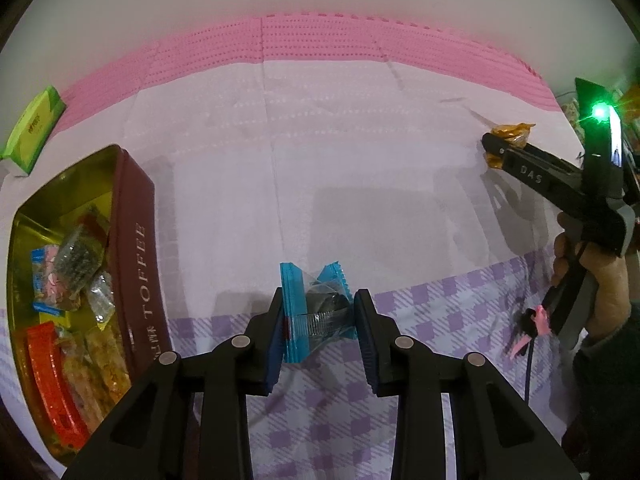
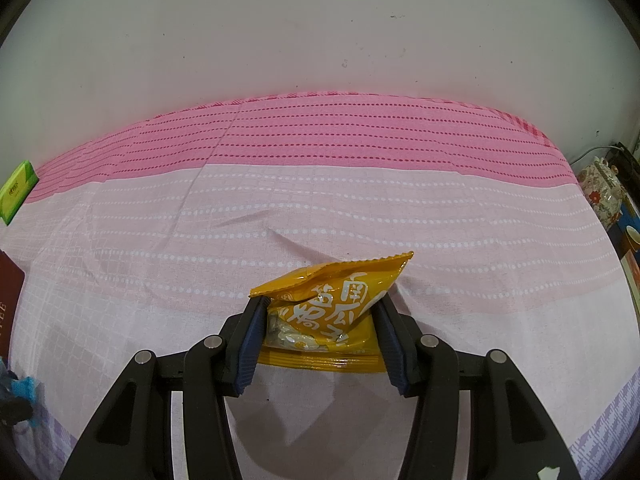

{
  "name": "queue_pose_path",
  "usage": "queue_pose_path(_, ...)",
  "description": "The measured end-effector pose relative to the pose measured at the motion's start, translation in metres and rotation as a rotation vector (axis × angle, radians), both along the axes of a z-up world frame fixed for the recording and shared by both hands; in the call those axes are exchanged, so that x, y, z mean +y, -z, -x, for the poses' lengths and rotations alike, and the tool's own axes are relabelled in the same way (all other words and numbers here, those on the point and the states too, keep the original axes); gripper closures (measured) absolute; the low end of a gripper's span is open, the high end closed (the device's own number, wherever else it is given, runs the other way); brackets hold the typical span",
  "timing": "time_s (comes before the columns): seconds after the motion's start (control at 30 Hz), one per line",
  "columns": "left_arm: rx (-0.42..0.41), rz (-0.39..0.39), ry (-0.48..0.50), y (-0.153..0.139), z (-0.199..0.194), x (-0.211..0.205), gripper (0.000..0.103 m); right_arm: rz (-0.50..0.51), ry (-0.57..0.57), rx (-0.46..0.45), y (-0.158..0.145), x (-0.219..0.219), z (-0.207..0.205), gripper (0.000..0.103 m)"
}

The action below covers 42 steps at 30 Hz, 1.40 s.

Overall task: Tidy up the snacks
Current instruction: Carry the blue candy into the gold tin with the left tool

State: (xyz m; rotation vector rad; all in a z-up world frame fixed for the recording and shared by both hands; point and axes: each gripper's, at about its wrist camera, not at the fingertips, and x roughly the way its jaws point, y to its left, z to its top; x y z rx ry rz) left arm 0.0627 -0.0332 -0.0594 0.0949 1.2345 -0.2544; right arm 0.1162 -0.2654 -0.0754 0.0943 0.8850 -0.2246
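My left gripper (image 1: 318,312) is shut on a blue-and-clear snack packet (image 1: 316,308) with a dark sweet inside, just above the cloth. A brown "TOFFEE" tin (image 1: 138,256) stands open at the left, holding several wrapped snacks and an orange clip. My right gripper (image 2: 320,316) is shut on a yellow snack packet (image 2: 332,308), which it squeezes between the pads. In the left wrist view the right gripper (image 1: 496,148) shows at the far right, with the yellow packet (image 1: 512,132) at its tip.
A green box (image 1: 34,128) lies at the far left edge of the table; it also shows in the right wrist view (image 2: 18,190). A pink, white and purple-checked cloth (image 2: 320,208) covers the table. A floral teapot (image 2: 604,192) stands beyond the right edge. A wall is behind.
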Motion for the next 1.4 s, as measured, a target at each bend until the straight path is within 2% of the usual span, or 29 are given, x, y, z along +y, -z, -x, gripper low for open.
queue_pose_path(0.47,-0.071,0.035,-0.04,-0.043,0.001,0.023,0.07,0.0,0.0,0.0,0.0,0.0,0.0,0.053)
queue_pose_path(0.73,-0.127,0.017,-0.141,-0.066,-0.006,0.074,0.07,0.0,0.0,0.0,0.0,0.0,0.0,0.053)
queue_pose_path(0.97,-0.134,-0.047,-0.265,-0.06,-0.017,0.13,0.07,-0.001,0.0,0.0,0.0,0.0,0.0,0.053)
queue_pose_path(1.17,-0.129,-0.054,-0.35,-0.051,-0.018,0.169,0.069,0.0,0.0,0.001,0.0,0.0,0.0,0.053)
queue_pose_path(1.4,-0.131,-0.069,-0.422,-0.046,-0.025,0.196,0.069,0.0,-0.001,0.0,-0.001,0.0,0.0,0.053)
